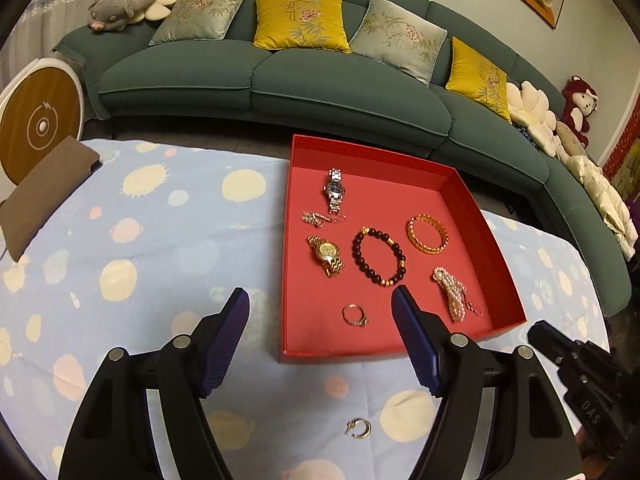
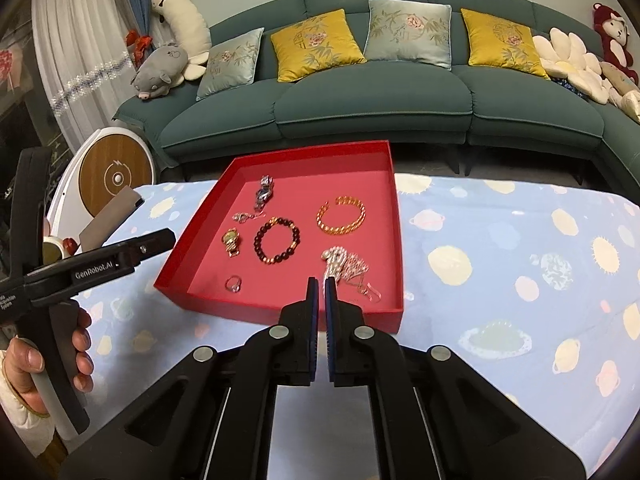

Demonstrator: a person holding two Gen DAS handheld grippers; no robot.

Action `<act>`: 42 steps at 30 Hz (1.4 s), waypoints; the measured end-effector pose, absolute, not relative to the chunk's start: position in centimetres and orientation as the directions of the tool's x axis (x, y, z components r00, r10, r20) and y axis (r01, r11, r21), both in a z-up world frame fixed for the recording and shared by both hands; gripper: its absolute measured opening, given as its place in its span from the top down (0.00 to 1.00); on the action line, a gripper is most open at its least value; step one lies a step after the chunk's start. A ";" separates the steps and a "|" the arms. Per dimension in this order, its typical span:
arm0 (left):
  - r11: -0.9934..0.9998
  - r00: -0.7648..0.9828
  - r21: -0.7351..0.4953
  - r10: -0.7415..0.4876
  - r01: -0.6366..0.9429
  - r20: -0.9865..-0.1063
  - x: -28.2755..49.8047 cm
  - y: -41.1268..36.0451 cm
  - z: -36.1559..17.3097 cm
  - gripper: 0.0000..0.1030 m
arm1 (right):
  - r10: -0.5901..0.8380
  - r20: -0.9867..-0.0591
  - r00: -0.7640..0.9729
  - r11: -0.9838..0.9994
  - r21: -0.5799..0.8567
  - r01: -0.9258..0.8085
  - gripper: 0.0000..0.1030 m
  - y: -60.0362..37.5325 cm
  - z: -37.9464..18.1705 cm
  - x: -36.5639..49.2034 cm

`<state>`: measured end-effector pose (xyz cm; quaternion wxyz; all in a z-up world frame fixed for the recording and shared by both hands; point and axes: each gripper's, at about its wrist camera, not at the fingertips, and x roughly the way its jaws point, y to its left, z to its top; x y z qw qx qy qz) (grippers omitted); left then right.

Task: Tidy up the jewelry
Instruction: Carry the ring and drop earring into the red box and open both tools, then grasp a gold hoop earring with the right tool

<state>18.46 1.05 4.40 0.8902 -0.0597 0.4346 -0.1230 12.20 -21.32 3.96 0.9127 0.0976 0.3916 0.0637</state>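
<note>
Two watches, three bracelets, two rings (one outside), one tray.

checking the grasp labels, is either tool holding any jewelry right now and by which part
Nothing is held. The left tool stands open over the cloth, with an earring lying loose below it. The right tool is nearly shut with nothing between its pads.

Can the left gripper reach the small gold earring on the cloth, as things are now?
Probably yes. The left gripper is open, and the gold earring lies bare on the cloth between its fingers, outside the red tray.
</note>
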 end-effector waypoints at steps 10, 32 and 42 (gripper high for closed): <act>0.967 0.554 -0.112 -0.225 0.231 -0.801 13.7 0.3 1.2 0.31 | 0.212 -0.781 0.587 0.977 0.164 -0.135 0.68 -16.0 -1.1 12.6; 0.949 0.485 -0.070 -0.220 0.308 -0.847 12.1 -1.3 -2.5 0.31 | 0.169 -0.805 0.569 0.981 0.082 -0.175 0.84 -14.1 -3.6 13.9; 0.949 0.480 -0.069 -0.218 0.308 -0.850 12.0 -1.1 -2.5 0.31 | 0.177 -0.805 0.566 0.980 0.095 -0.172 0.84 -14.0 -3.5 13.7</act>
